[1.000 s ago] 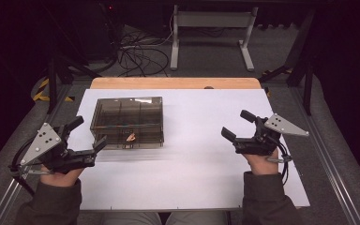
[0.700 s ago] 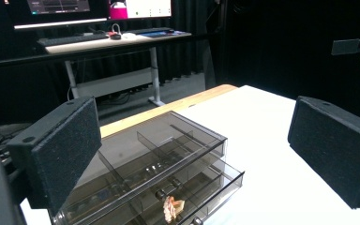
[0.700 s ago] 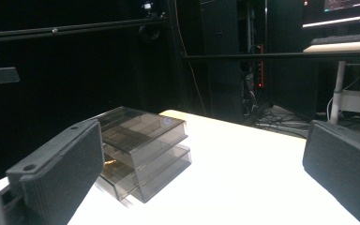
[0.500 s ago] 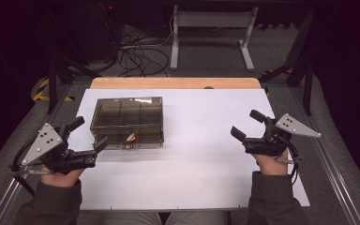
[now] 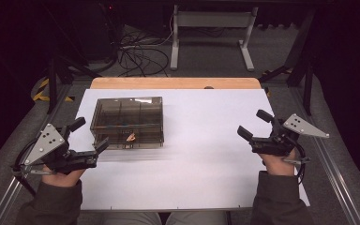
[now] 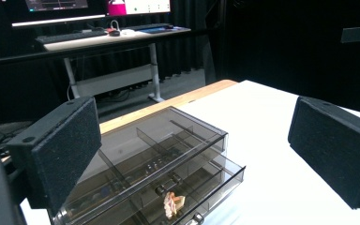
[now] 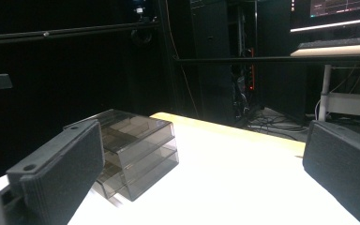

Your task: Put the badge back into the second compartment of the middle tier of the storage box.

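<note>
Left gripper (image 5: 92, 134) jaws spread wide, empty, just beside front-left corner of smoky drawer box (image 5: 127, 122); right gripper (image 5: 255, 125) spread, empty, well apart near right edge of table (image 5: 206, 164). Lower drawer ajar, small orange piece (image 6: 173, 205) inside. Risk: jaw nudges light box, piece spills

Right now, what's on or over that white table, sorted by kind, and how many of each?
Hand-held grippers: 2, the left gripper and the right gripper, both with jaws apart
Smoky clear drawer boxes: 1, the drawer box
Small orange-and-white items in its bottom drawer: 1, the small item
Total: 4
</note>
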The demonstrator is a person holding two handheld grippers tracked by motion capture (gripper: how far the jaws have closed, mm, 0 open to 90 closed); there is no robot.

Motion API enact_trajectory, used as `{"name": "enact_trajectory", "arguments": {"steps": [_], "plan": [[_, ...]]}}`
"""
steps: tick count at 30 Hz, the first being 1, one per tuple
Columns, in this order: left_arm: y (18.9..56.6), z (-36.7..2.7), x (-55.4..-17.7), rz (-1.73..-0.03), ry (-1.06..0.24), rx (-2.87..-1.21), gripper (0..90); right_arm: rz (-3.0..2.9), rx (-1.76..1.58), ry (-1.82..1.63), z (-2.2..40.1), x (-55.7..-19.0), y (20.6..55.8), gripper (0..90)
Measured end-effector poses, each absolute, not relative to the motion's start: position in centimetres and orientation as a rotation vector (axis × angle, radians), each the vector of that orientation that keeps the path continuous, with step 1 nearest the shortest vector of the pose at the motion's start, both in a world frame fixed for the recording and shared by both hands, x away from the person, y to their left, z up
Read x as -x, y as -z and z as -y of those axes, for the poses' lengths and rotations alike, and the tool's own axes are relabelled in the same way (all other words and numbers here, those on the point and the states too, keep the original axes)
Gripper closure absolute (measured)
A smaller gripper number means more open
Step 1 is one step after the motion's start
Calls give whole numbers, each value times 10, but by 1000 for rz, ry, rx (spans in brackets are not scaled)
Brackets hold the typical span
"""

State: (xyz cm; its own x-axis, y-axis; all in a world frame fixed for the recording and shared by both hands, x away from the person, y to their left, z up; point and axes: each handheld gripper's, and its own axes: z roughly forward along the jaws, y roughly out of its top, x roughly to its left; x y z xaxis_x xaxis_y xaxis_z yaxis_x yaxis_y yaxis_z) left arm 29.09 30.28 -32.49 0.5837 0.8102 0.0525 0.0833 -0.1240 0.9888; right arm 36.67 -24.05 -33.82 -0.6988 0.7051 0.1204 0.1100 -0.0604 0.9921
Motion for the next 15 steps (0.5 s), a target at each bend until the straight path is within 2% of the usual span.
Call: {"name": "enact_trajectory", "arguments": {"steps": [15], "plan": [[327, -301, -292, -770, -738, -1607, 35, -1788, -869, -1797, 243, -367, 339, 0]]}}
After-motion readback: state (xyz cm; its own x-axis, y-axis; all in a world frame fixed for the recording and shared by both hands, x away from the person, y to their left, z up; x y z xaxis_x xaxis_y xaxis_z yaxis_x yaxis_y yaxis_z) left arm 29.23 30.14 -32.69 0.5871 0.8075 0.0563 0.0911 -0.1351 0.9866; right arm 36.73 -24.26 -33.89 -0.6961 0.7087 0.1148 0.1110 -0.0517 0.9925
